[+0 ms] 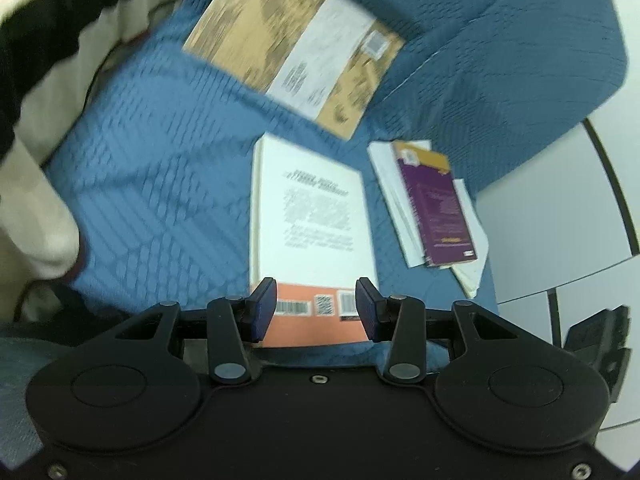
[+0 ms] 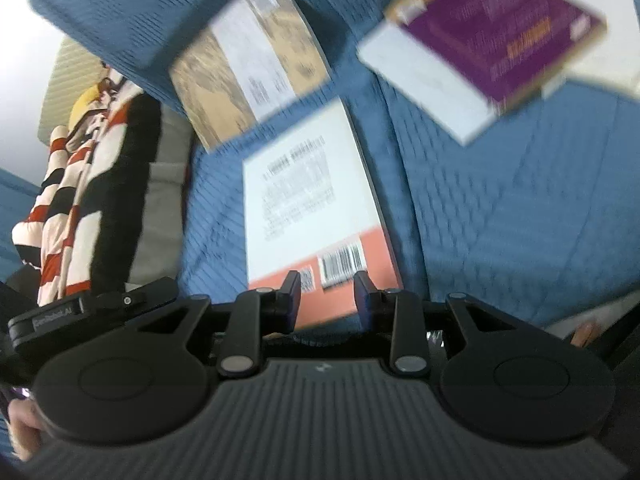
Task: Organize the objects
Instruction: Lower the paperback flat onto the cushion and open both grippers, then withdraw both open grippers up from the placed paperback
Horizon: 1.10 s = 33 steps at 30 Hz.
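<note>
Three obstacles lie on the blue sofa seat (image 1: 152, 200): a white-and-orange book (image 1: 308, 220) in the centre, a tan book (image 1: 296, 40) beyond it against the backrest (image 1: 520, 52), and a purple book on loose papers (image 1: 436, 204) to the right. The seat left of the white-and-orange book is bare up to the cream cushion (image 1: 44, 184). A narrow strip of bare fabric separates the white-and-orange book from the purple stack.

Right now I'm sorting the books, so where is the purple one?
In the left wrist view the purple book lies on white papers on the blue cushion, right of the white-and-orange book.
</note>
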Tool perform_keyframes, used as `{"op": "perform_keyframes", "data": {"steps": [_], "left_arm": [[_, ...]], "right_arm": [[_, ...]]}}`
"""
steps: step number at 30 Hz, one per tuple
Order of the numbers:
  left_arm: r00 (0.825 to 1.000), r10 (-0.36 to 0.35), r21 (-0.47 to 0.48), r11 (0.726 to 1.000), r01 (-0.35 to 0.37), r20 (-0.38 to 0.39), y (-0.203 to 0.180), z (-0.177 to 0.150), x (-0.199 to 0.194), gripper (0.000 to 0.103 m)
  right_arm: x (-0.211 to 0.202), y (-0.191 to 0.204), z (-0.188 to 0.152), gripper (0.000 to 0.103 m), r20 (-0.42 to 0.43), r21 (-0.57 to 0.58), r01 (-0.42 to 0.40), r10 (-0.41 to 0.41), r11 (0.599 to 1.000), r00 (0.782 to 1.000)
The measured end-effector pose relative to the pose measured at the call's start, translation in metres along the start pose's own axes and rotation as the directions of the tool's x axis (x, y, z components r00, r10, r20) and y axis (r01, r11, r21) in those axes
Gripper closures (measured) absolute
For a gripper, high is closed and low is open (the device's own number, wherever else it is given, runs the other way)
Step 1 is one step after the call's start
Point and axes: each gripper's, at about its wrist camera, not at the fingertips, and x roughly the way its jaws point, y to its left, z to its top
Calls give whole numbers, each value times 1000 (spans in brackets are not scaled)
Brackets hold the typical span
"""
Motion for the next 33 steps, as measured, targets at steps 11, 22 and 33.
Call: {"op": "perform_keyframes", "data": {"steps": [11, 22, 33], "left_arm": [[993, -8, 121, 993, -6, 114, -52, -10, -47, 64], [977, -34, 240, 971, -19, 212, -93, -36, -80, 64], [961, -51, 300, 953, -34, 271, -121, -66, -96, 64]], "right_arm": [[-90, 51, 9, 70, 243, -223, 45, 10, 974, 970], [-142, 70, -16, 70, 362, -333, 82, 46, 939, 931], [-154, 65, -45, 70, 402, -354, 146, 10, 924, 916]]}}
